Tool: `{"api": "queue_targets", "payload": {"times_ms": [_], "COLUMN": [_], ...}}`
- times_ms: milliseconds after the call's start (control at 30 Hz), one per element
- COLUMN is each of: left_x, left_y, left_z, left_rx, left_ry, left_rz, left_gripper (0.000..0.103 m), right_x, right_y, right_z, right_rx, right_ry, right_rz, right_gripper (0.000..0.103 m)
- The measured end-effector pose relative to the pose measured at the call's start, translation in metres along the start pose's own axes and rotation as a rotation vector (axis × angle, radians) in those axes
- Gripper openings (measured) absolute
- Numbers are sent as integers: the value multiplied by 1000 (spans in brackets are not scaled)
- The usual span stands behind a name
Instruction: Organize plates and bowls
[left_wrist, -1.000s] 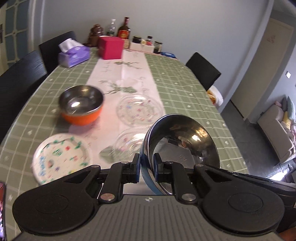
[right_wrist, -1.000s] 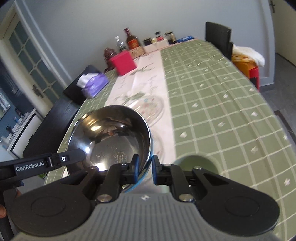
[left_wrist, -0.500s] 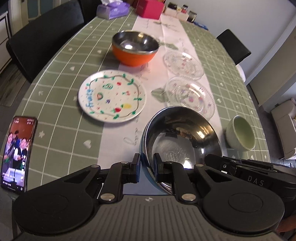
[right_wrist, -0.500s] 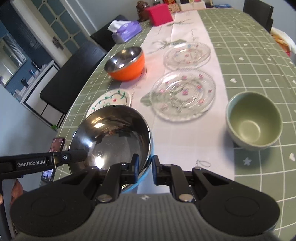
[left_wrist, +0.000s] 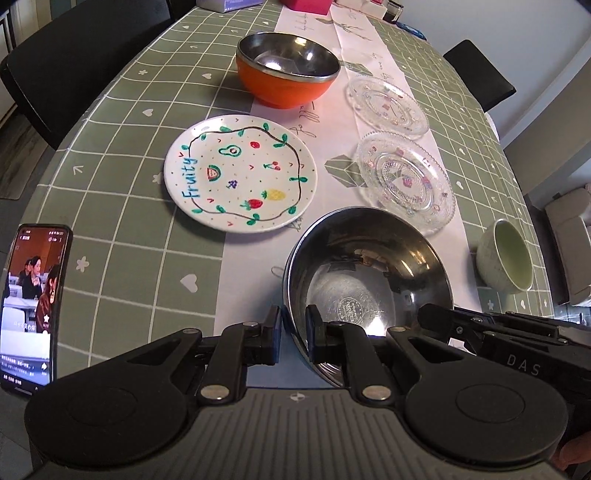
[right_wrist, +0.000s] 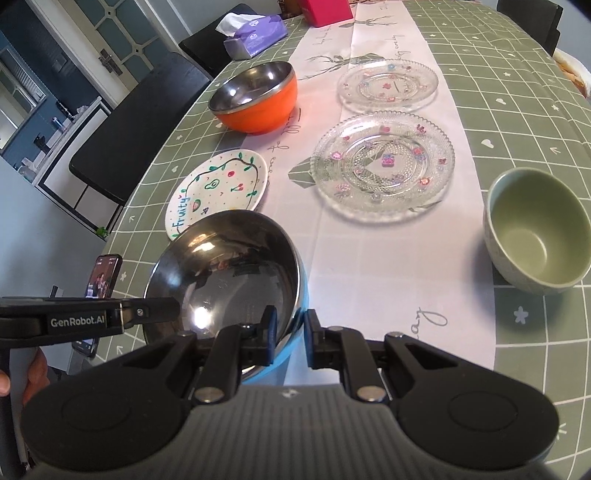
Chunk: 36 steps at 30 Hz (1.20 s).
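On the table: checked green cloth is being crossed by a white runner.
Steel bowl: being held above the near edge, rim clamped by left gripper and right gripper.
Glass plate: ridged, lying just beyond.

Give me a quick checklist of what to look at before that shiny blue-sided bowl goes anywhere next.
1. Left hand-held gripper clamped on the steel bowl rim: ok.
2. Right hand-held gripper clamped on the opposite rim: ok.
3. Bowl empty, nothing to spill: ok.
4. Orange bowl empty, if nesting there: ok.
5. Path to it free: not ok, the Fruity plate and glass plates lie between.
6. Bowl lifted clear of the tablecloth: cannot tell.
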<state>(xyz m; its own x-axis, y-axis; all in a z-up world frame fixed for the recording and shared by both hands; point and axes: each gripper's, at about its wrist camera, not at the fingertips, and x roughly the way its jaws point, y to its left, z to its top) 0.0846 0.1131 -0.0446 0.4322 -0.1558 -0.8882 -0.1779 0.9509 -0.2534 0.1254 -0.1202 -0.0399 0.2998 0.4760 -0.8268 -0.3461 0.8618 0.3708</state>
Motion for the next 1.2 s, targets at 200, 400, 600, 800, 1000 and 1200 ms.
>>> {"api": "queue_targets", "payload": {"times_ms": [200,400,600,800,1000,1200], "left_x": [8,13,13,6,-10,-29], "left_y": [-2,-3,2,2,-4,-2], "left_z": [15,17,19,25,36,63], "left_rx": [10,33,18,44,136,159], "left_ry": [-9,-1,-6,-41,-101,-148], "left_rz": [5,0,-71,-49,-10,-17], "left_gripper": [14,14,47,55,59,61], "right_x": [7,9,9,2,-6,-15], "right_y": [2,-1,0,6,9,10], "right_z": [15,19,21,24,34,60], "right_rx": [-5,-2,-10,-58,-87,-103], "right_ry": [1,8,14,-19,-22,-31], "right_rz": [-27,-24,-8,-32,-40,-38], "right_gripper": [14,14,22,50,52,53]}}
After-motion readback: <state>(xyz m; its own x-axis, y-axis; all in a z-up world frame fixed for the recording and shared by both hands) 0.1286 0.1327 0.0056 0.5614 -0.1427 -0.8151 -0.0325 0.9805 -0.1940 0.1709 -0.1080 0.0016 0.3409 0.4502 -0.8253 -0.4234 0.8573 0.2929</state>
